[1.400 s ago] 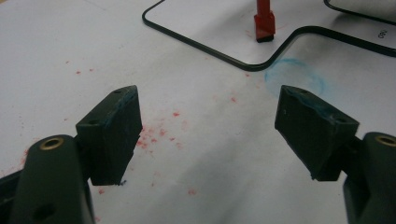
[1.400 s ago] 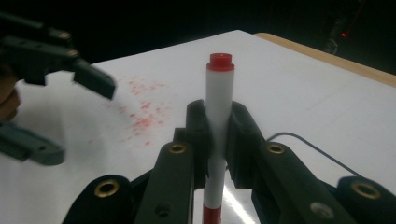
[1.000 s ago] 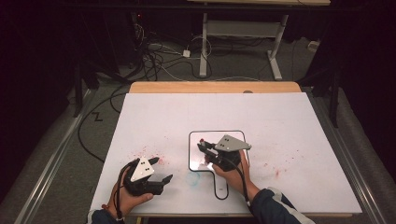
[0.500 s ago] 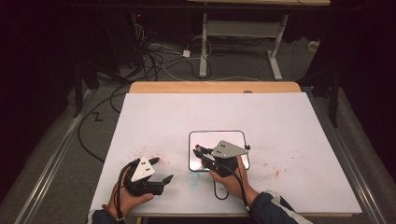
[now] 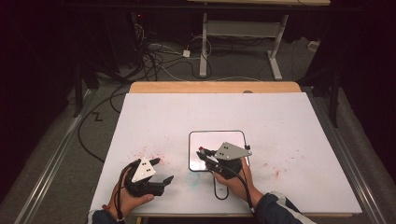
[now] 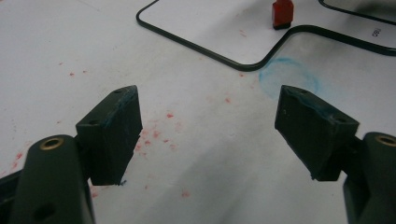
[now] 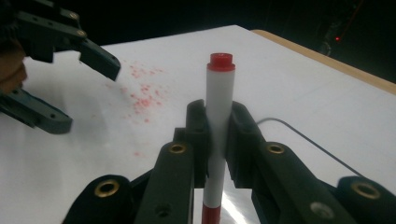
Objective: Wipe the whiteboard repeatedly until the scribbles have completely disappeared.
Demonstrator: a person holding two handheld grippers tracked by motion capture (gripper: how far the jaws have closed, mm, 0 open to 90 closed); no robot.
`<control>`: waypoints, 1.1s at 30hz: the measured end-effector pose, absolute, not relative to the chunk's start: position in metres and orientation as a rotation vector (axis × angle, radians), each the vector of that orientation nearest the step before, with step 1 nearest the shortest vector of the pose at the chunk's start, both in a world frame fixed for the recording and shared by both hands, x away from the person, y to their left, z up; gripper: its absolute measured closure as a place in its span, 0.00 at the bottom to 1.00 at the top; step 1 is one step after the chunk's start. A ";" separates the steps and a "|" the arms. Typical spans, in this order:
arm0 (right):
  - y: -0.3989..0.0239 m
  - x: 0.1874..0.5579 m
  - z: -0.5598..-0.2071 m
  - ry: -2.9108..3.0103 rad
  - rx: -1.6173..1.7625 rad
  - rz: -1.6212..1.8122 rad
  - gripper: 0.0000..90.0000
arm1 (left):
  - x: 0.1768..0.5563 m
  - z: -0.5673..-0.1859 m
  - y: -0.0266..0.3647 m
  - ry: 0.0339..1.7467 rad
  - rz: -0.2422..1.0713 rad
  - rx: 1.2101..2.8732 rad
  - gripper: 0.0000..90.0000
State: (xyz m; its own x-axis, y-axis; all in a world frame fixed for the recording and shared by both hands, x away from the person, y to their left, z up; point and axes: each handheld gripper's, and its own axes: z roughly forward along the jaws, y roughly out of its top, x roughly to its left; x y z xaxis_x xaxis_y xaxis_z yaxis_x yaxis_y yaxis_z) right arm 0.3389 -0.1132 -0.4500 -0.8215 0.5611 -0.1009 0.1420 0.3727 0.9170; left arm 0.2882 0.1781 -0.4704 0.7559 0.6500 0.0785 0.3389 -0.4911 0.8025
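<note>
Shifted slightly toward the near table edge since the earlier frames, right gripper (image 5: 205, 156) with jaws clamped tight on a red-capped marker (image 7: 218, 121), barrel upright between the pads and cap end standing proud above them, over the black-outlined board (image 5: 239, 136). Parked off to its left and well apart, left gripper (image 6: 208, 126) with jaws wide and nothing between them, red specks (image 6: 154, 133) and a faint blue ring (image 6: 289, 79) just ahead. Risk from here, as a judgement: smooth barrel slipping or tilting in that narrow pinch.
</note>
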 end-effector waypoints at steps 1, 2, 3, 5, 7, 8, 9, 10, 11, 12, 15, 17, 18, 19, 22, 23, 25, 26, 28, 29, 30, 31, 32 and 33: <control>-0.117 0.339 -0.449 2.240 0.618 1.433 0.91 | 0.288 -0.470 0.178 0.739 0.478 2.120 0.24; -0.121 0.340 -0.449 2.236 0.635 1.431 0.91 | 0.288 -0.470 0.178 0.739 0.474 2.119 0.24; -0.124 0.341 -0.449 2.229 0.635 1.426 0.91 | 0.289 -0.470 0.178 0.740 0.474 2.120 0.24; -0.127 0.343 -0.449 2.229 0.637 1.415 0.91 | 0.289 -0.470 0.178 0.738 0.473 2.114 0.24; -0.126 0.346 -0.449 2.217 0.641 1.401 0.91 | 0.288 -0.469 0.177 0.737 0.472 2.111 0.24; -0.127 0.349 -0.449 2.210 0.645 1.410 0.91 | 0.288 -0.469 0.176 0.733 0.475 2.113 0.24; -0.127 0.351 -0.450 2.205 0.669 1.417 0.91 | 0.288 -0.469 0.176 0.729 0.473 2.113 0.24; -0.125 0.353 -0.450 2.200 0.676 1.417 0.91 | 0.288 -0.469 0.176 0.729 0.470 2.115 0.24; -0.124 0.354 -0.450 2.199 0.684 1.432 0.91 | 0.289 -0.469 0.176 0.729 0.469 2.117 0.24; -0.121 0.353 -0.451 2.204 0.694 1.453 0.91 | 0.289 -0.470 0.176 0.729 0.466 2.118 0.24; -0.111 0.347 -0.452 2.223 0.662 1.474 0.91 | 0.289 -0.470 0.176 0.727 0.463 2.125 0.24; -0.107 0.344 -0.451 2.231 0.643 1.469 0.91 | 0.288 -0.469 0.177 0.722 0.466 2.119 0.24; -0.108 0.345 -0.451 2.229 0.635 1.464 0.91 | 0.288 -0.469 0.177 0.723 0.466 2.115 0.24; -0.110 0.346 -0.451 2.216 0.639 1.445 0.91 | 0.287 -0.469 0.177 0.723 0.469 2.114 0.24; -0.125 0.357 -0.450 2.168 0.684 1.387 0.91 | 0.288 -0.468 0.177 0.723 0.470 2.111 0.24; -0.131 0.360 -0.450 2.148 0.704 1.370 0.91 | 0.288 -0.468 0.177 0.722 0.470 2.114 0.24; -0.140 0.363 -0.451 2.129 0.776 1.417 0.91 | 0.288 -0.468 0.176 0.721 0.470 2.115 0.24; -0.140 0.362 -0.452 2.122 0.777 1.418 0.91 | 0.288 -0.468 0.176 0.722 0.472 2.114 0.24; -0.133 0.358 -0.452 2.139 0.749 1.428 0.91 | 0.288 -0.468 0.176 0.727 0.473 2.110 0.24; -0.127 0.355 -0.453 2.147 0.737 1.434 0.91 | 0.288 -0.468 0.176 0.727 0.472 2.107 0.24; -0.122 0.353 -0.453 2.159 0.723 1.441 0.91 | 0.289 -0.468 0.175 0.726 0.469 2.108 0.24; -0.118 0.353 -0.454 2.168 0.712 1.468 0.91 | 0.289 -0.468 0.175 0.725 0.470 2.109 0.24; -0.113 0.353 -0.454 2.174 0.708 1.471 0.91 | 0.289 -0.467 0.176 0.723 0.470 2.108 0.24; -0.109 0.354 -0.454 2.185 0.698 1.461 0.91 | 0.289 -0.467 0.176 0.724 0.471 2.104 0.24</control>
